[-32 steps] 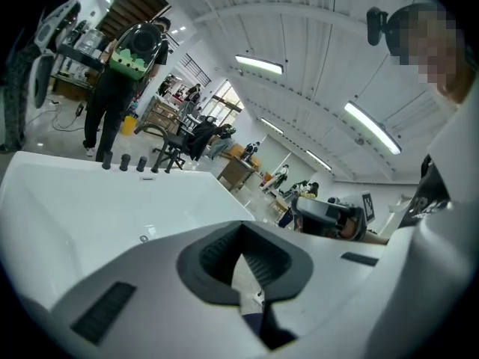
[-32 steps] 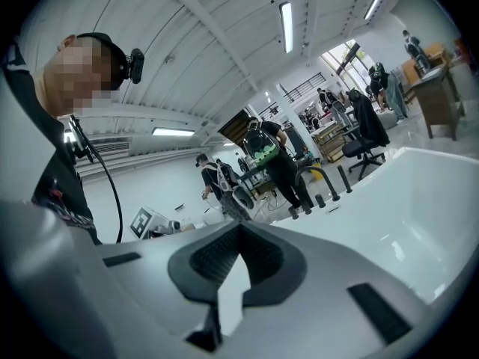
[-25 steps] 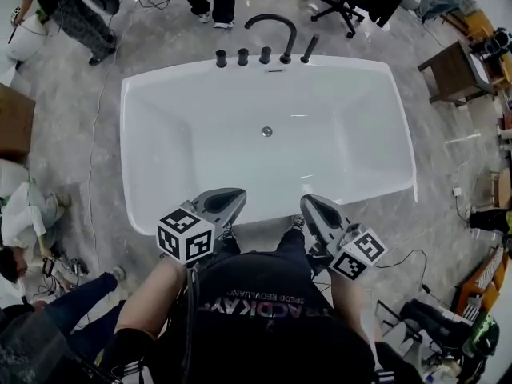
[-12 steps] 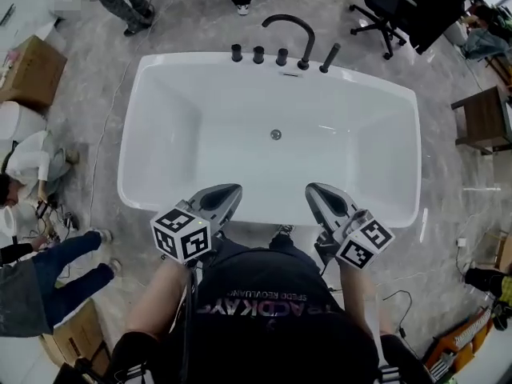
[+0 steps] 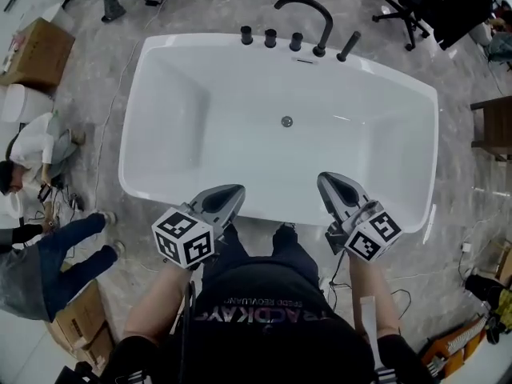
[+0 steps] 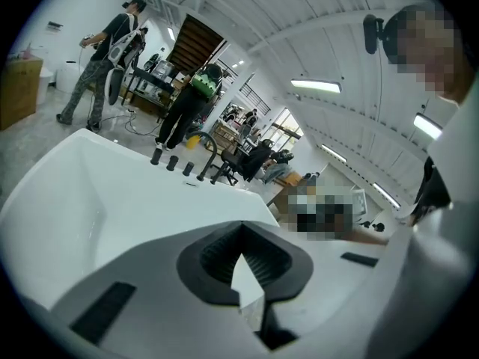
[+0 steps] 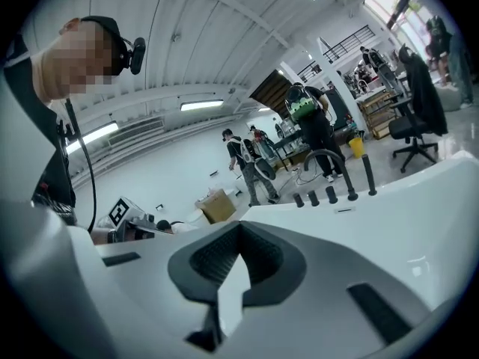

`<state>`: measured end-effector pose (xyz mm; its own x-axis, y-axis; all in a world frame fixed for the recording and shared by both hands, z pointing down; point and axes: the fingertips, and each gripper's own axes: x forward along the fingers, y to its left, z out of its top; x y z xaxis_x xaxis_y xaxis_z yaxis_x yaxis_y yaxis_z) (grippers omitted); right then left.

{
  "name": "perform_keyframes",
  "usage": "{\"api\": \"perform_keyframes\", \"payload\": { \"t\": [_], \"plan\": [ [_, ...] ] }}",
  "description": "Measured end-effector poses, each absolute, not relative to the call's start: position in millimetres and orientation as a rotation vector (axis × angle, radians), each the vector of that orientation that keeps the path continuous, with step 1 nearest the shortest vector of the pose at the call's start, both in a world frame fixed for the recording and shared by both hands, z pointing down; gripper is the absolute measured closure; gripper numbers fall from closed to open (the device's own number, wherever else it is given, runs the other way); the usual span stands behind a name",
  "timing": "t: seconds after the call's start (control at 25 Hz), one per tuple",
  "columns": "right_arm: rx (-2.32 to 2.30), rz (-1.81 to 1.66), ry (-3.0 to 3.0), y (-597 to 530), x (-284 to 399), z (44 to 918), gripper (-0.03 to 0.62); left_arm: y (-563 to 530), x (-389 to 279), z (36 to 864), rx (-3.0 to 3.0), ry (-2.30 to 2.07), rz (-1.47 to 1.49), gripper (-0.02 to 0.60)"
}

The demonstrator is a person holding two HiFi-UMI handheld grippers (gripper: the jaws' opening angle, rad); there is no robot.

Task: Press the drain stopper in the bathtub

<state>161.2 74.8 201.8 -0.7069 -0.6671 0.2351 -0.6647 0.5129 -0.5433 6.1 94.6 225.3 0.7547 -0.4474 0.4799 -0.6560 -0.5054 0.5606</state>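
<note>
Where held low over the near rim of the white bathtub (image 5: pixel 152 134), found the left gripper (image 5: pixel 224 198) closed, jaws together with nothing between them. Located the drain stopper (image 5: pixel 286 122) further right, on the tub floor toward the far side, in line with the black faucet (image 5: pixel 308 10) on the far rim, well apart from both tools. Found the right gripper (image 5: pixel 334 189) likewise closed and empty at the near rim.

Your L gripper (image 5: pixel 232 193) & R gripper (image 5: pixel 330 181) sit side by side in front of your torso, apart, tips pointing fwd. Jaws on both are closed tip to tip, nothing btwn them. L forearm (image 5: pixel 156 298) & R forearm (image 5: pixel 374 298) are bare, elbows bent.
</note>
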Motion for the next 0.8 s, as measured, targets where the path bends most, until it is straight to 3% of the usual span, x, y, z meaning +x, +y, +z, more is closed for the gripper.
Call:
{"api": "perform_keyframes", "payload": {
  "t": [0.32,0.8],
  "plan": [
    [-1.351,-1.035,2.776,47.0,156.0,253.9,0.585,67.2,-16.3,247.8,2.29,-0.798,0.358,0.575],
    [-1.496,-1.009,2.913,-21.6,159.6,358.8,0.583,26.7,-30.9,349.8,2.344,-0.77,0.442,0.575]
  ]
}}
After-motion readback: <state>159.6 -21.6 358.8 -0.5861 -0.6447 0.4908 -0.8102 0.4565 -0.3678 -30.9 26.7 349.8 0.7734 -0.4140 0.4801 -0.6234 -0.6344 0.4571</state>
